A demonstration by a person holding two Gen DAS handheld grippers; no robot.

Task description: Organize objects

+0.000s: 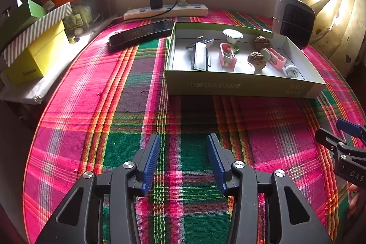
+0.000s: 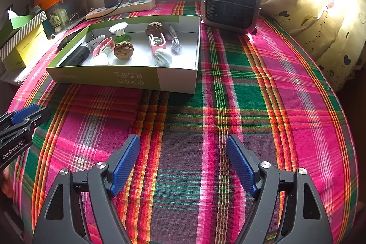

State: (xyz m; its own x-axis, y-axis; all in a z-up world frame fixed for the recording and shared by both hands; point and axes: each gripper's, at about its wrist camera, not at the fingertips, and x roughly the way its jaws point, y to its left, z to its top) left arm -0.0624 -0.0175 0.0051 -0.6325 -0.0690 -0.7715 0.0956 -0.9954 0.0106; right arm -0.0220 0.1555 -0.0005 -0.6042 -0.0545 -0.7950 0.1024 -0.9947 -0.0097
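A shallow green-and-white box stands on the plaid tablecloth. In it lie two walnuts, pink clips, a white suction knob, a dark case, a white plug and a grey cable. My left gripper is open and empty, well short of the box. My right gripper is open and empty over bare cloth, right of the box's front.
A black phone lies left of the box. A power strip with charger sits at the back wall. A small heater stands back right. Yellow and striped boxes crowd the left. Curtains hang on the right.
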